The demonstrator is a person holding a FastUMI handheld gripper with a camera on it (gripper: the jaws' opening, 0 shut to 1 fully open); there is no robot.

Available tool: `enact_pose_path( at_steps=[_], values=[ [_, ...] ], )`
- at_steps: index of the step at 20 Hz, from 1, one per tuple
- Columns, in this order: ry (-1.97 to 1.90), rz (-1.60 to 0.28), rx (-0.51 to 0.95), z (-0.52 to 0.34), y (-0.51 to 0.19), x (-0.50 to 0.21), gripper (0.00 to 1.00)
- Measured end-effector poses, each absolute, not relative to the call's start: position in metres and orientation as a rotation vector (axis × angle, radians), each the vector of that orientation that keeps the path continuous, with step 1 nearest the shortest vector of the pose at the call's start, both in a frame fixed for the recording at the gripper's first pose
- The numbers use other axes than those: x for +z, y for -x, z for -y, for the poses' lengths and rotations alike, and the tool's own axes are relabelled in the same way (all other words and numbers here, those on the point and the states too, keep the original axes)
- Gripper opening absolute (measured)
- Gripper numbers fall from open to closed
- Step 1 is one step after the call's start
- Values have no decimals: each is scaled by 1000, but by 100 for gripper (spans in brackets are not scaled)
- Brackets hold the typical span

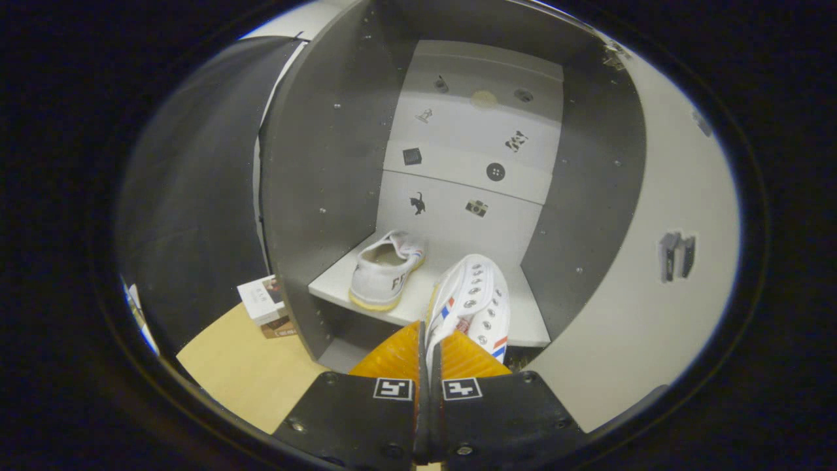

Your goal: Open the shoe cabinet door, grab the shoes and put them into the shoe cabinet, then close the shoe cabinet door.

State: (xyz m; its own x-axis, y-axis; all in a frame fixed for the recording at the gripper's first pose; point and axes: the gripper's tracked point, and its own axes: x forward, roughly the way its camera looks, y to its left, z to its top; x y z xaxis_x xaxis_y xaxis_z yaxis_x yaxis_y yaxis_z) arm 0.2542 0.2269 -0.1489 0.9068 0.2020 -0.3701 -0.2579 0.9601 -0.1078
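With its two fingers pinched almost together, the gripper [429,347] has the rim of a white canvas sneaker with red and blue side stripes and metal eyelets [472,301] nipped between them, both fingers pressing on the cloth edge by the look of it. That held shoe runs straight away from the fingers, its long axis pointing into the cabinet, and it hangs over the front lip of the pale grey lower shelf [529,327], toward the shelf's right half; whether the sole is touching the board yet I can't tell. Just beyond and to the left, a second white canvas sneaker with a yellowish rubber sole [386,268] already sits on that same shelf, heel toward us, toe angled in toward the back panel. So the free spot is the right side, dead ahead of the fingers, and my guess is the shoe wants easing forward and down beside its mate before letting go. Further off, the white back panel with small black stickers [471,150] closes the compartment, and the white cabinet door [654,275] stands swung open on the right.
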Motion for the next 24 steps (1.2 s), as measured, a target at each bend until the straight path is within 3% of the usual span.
enact_pose_path(
  at_steps=[11,19,23,24],
  values=[
    [198,-398,236,-235,-382,-164,4],
    [155,-407,255,-242,-395,-178,4],
    [138,-420,284,-247,-387,-181,19],
    [157,-410,258,-241,-386,-180,28]
  ],
)
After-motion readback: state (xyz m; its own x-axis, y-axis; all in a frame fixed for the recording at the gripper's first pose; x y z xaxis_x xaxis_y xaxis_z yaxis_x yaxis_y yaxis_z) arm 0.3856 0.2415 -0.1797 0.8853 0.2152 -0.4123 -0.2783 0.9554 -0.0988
